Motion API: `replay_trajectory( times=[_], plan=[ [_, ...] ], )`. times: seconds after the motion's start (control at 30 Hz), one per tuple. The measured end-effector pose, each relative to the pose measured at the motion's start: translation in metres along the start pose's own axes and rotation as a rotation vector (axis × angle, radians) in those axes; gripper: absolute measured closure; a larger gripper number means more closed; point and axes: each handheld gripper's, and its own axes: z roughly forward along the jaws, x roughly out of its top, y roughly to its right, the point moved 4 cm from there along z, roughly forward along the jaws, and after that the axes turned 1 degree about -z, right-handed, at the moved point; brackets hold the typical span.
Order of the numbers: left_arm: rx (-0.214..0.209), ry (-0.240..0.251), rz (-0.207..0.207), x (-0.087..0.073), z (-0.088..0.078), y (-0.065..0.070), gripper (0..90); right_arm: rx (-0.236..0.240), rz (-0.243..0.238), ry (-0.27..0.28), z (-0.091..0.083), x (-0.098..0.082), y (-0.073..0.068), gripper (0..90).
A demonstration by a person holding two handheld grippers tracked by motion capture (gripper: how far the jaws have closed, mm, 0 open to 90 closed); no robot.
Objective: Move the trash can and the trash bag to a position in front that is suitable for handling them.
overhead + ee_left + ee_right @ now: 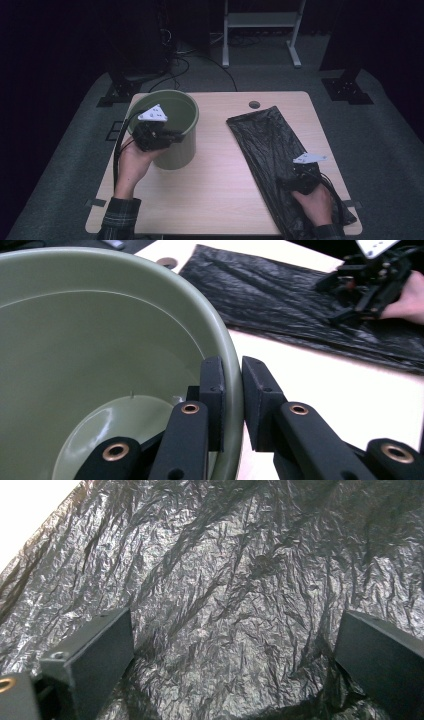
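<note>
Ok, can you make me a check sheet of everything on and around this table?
Surface: pale wooden table, small round hole near the far edge.
Job's things: green bucket upright; black plastic bag lying flat.
Clutter: nothing seen.
Grippers: left gripper shut on the bucket's rim; right gripper open over the bag.
Cables: black cable trailing from the left gripper.
Surroundings: grey carpet, white stand behind.
</note>
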Motion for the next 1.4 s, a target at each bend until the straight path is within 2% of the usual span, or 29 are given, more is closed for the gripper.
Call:
replay_trajectory(
  times=[0.27, 0.47, 0.6, 0.67, 0.77, 0.93, 1.1, 1.17, 1.2, 1.4],
  plan=[
    [-0.061, 0.014, 0.054, 0.006, 0.01, 0.04, 79.8, 0.0, 0.0, 0.0, 0.0, 0.0, 0.0, 1.7],
    [-0.105, 0.007, 0.092, 0.009, 0.017, 0.071, 79.7, 0.0, 0.001, 0.001, 0.0, 0.0, 0.0, 1.7],
    [-0.124, 0.0, 0.103, 0.012, 0.019, 0.086, 79.6, 0.0, 0.0, 0.001, 0.0, 0.0, 0.0, 1.7],
    [-0.128, -0.002, 0.095, 0.013, 0.02, 0.088, 79.1, -0.001, -0.001, 0.002, 0.0, 0.0, 0.0, 1.7],
    [-0.155, 0.018, 0.082, 0.016, 0.017, 0.087, 71.5, -0.001, -0.001, 0.001, 0.0, 0.0, 0.0, 1.7],
    [-0.141, 0.055, 0.065, 0.028, 0.005, 0.076, 58.5, -0.001, -0.001, 0.002, 0.0, 0.0, 0.0, 1.7],
    [-0.079, 0.078, 0.031, 0.037, -0.009, 0.051, 48.3, -0.001, -0.001, 0.002, 0.0, 0.0, 0.0, 1.7],
    [-0.055, 0.077, 0.012, 0.038, -0.014, 0.039, 47.2, -0.001, -0.001, 0.002, 0.0, 0.0, 0.0, 1.7],
    [-0.04, 0.079, 0.004, 0.039, -0.016, 0.033, 42.7, -0.001, -0.002, 0.002, 0.0, 0.0, 0.0, 1.7],
    [0.048, 0.082, -0.044, 0.034, -0.026, -0.004, 37.4, -0.001, 0.0, 0.002, 0.0, 0.0, 0.0, 1.7]
  ],
)
